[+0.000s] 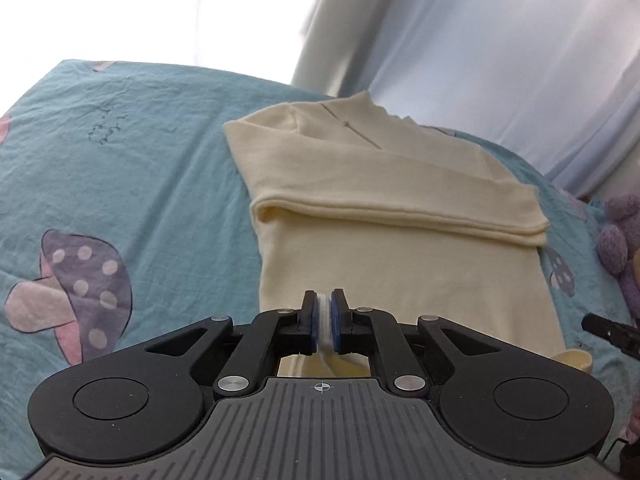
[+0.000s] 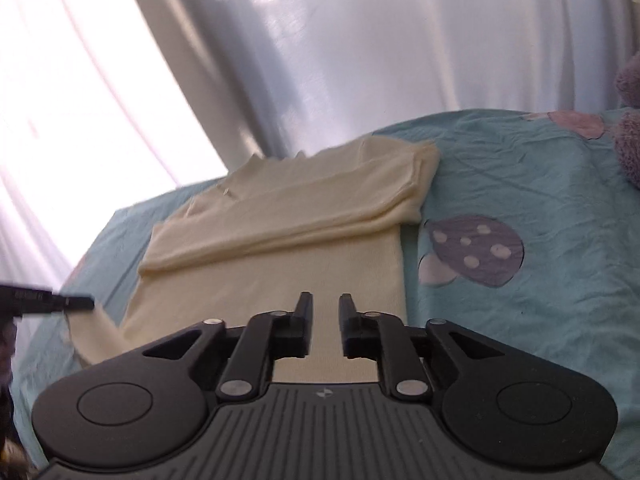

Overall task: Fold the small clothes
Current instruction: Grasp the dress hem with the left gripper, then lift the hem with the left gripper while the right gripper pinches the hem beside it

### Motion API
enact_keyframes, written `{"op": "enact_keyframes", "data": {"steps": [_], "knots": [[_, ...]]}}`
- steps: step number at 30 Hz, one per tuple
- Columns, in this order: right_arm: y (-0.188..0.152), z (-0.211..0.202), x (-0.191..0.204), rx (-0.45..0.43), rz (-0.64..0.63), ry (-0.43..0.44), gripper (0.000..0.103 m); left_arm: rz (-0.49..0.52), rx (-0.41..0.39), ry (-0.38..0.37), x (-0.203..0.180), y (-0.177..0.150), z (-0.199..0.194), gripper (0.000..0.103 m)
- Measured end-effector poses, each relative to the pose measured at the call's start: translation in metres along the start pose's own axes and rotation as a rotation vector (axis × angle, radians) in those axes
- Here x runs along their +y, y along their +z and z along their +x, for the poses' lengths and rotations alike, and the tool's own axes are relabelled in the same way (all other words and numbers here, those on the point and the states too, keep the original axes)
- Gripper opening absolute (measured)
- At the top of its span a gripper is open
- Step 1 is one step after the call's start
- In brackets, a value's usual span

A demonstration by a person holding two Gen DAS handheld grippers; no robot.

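Note:
A cream knit top (image 1: 384, 208) lies on the blue mushroom-print bed sheet (image 1: 120, 168), its sleeves folded across the chest. My left gripper (image 1: 325, 306) is shut on the top's near hem, with cream fabric pinched between the pads. In the right wrist view the same top (image 2: 288, 236) lies ahead, and my right gripper (image 2: 325, 308) is open and empty just above its lower part. The left gripper's finger (image 2: 60, 303) shows at the left edge, holding the lifted hem corner. The right gripper's finger (image 1: 608, 330) shows at the right edge of the left wrist view.
White curtains (image 2: 340, 48) hang behind the bed, with a bright window at the left. A purple plush toy (image 1: 624, 248) sits on the bed to the right of the top; it also shows in the right wrist view (image 2: 630, 128).

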State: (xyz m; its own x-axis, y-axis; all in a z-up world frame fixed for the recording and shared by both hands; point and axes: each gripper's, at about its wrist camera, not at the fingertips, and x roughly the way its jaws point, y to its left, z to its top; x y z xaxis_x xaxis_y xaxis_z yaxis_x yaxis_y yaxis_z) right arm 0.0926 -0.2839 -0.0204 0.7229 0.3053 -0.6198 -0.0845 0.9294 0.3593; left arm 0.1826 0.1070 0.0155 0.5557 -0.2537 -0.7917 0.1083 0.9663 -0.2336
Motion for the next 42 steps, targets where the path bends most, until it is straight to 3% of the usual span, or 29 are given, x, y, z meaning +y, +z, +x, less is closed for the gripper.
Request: {"op": "enact_keyframes", "data": {"steps": [3,7,12,14,16,19,21,23,25,26,28,31,35,38,40,42], "knots": [[-0.022,-0.013,0.002,0.076,-0.076,-0.032,0.029,-0.039,0.017,-0.009,0.01,-0.006,0.006,0.009],[-0.034,-0.031,0.008,0.087,-0.191,-0.039,0.038,-0.06,0.049,-0.004,0.017,-0.009,0.017,0.009],[-0.034,-0.001,0.017,0.179,-0.276,0.051,0.042,-0.071,0.083,-0.002,0.018,-0.008,0.028,0.009],[-0.038,0.016,0.022,0.23,-0.339,0.043,0.041,-0.069,0.09,-0.002,0.018,-0.006,0.031,0.009],[-0.041,0.026,0.023,0.229,-0.376,0.013,0.007,-0.06,0.086,0.0,0.016,-0.002,0.031,0.009],[-0.03,0.021,0.02,0.114,-0.364,-0.004,0.005,-0.061,0.036,0.003,0.015,0.007,0.024,0.007],[-0.015,0.015,0.014,0.029,-0.315,-0.023,0.005,-0.064,-0.024,0.045,0.017,0.017,0.019,0.005],[-0.002,0.017,0.005,-0.019,-0.257,-0.05,0.005,-0.068,-0.065,0.081,0.02,0.027,0.019,0.005],[0.004,0.023,-0.002,-0.034,-0.225,-0.086,0.005,-0.056,-0.056,0.068,0.022,0.031,0.025,0.005],[0.006,0.028,-0.005,-0.034,-0.21,-0.101,0.005,-0.039,-0.037,0.042,0.022,0.03,0.029,0.006],[0.008,0.037,-0.011,-0.021,-0.181,-0.12,0.006,0.008,-0.006,0.007,0.018,0.023,0.038,0.028],[0.007,0.045,-0.017,0.025,-0.137,-0.129,0.007,0.1,0.013,-0.021,0.009,0.008,0.046,0.044],[0.002,0.047,-0.015,0.075,-0.153,-0.1,0.015,0.153,0.06,-0.052,0.002,0.0,0.06,0.045],[-0.001,0.047,-0.012,0.096,-0.17,-0.071,0.02,0.183,0.07,-0.054,-0.003,-0.003,0.064,0.041],[-0.002,0.048,-0.009,0.101,-0.192,-0.07,0.02,0.188,0.082,-0.063,-0.003,-0.003,0.067,0.028],[-0.003,0.053,-0.008,0.117,-0.214,-0.079,0.02,0.188,0.089,-0.048,-0.002,-0.002,0.073,0.028]]}}
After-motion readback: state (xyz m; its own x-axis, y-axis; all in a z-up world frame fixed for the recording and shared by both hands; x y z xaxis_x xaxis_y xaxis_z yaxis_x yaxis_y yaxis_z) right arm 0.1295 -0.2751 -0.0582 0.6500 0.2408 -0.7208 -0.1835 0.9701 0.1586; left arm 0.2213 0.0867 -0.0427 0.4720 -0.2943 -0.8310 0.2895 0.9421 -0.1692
